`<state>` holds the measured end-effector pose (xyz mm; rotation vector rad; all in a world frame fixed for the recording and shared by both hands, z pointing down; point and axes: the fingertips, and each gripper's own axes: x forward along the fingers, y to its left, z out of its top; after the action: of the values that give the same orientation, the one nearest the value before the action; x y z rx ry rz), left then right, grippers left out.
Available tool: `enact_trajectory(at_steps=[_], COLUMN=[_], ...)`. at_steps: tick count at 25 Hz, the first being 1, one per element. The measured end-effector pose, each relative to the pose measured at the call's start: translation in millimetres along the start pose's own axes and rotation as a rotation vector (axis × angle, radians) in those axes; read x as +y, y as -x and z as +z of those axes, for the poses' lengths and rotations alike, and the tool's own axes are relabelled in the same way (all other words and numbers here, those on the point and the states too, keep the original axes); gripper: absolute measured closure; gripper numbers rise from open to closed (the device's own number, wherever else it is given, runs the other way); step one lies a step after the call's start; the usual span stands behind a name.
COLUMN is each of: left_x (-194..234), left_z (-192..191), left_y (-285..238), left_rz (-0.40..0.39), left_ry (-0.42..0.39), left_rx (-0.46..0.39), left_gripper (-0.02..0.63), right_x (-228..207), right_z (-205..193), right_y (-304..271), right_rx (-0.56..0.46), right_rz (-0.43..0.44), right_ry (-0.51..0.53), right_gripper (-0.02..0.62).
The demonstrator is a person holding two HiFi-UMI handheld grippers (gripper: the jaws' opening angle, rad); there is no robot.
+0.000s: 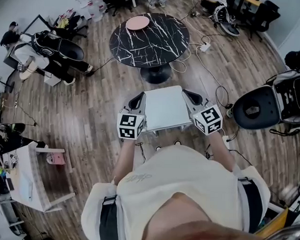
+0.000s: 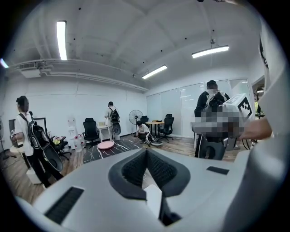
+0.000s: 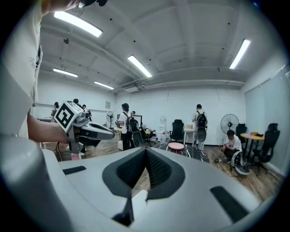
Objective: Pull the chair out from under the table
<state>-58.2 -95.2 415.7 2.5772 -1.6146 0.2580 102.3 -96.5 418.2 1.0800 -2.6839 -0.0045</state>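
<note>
1. The white chair (image 1: 162,108) stood on the wooden floor (image 1: 91,105), clear of the round black marble table (image 1: 162,43). It sat between the table and the person, with its far edge near the table's pedestal base (image 1: 156,74).
2. A pink plate (image 1: 137,22) lay on the far side of the tabletop.
3. In the head view the left gripper (image 1: 137,100) sat over the chair's left edge and the right gripper (image 1: 192,97) over its right edge. Their marker cubes were on the side nearest the person.
4. That view did not show whether either gripper touched the chair.
5. In the left gripper view its jaws were closed together, the dark pads meeting at the tip. No part of the chair could be made out between them.
6. The right gripper view showed the same: jaws pressed together, with nothing of the chair between them.
7. Both grippers pointed roughly level across the room, so each camera looked out at the room and caught the other gripper at its side.
8. A black office chair (image 1: 252,110) stood to the right, with cables (image 1: 210,70) trailing over the floor between it and the table.
9. A person wearing a backpack (image 1: 39,51) was at the left of the room.
</note>
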Motion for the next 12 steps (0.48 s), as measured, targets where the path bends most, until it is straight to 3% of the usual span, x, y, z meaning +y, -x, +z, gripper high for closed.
enact_trajectory(at_steps=[12], left_x=[-0.6], left_z=[-4.6], left_y=[1.5], left_rz=[-0.005], left_ry=[0.012], left_rx=[0.015], left_gripper=[0.588], right_x=[5.7], right_z=[0.5], right_y=[0.2], right_rx=[-0.005], right_rz=[-0.006], right_ry=[0.023], right_gripper=[0.591])
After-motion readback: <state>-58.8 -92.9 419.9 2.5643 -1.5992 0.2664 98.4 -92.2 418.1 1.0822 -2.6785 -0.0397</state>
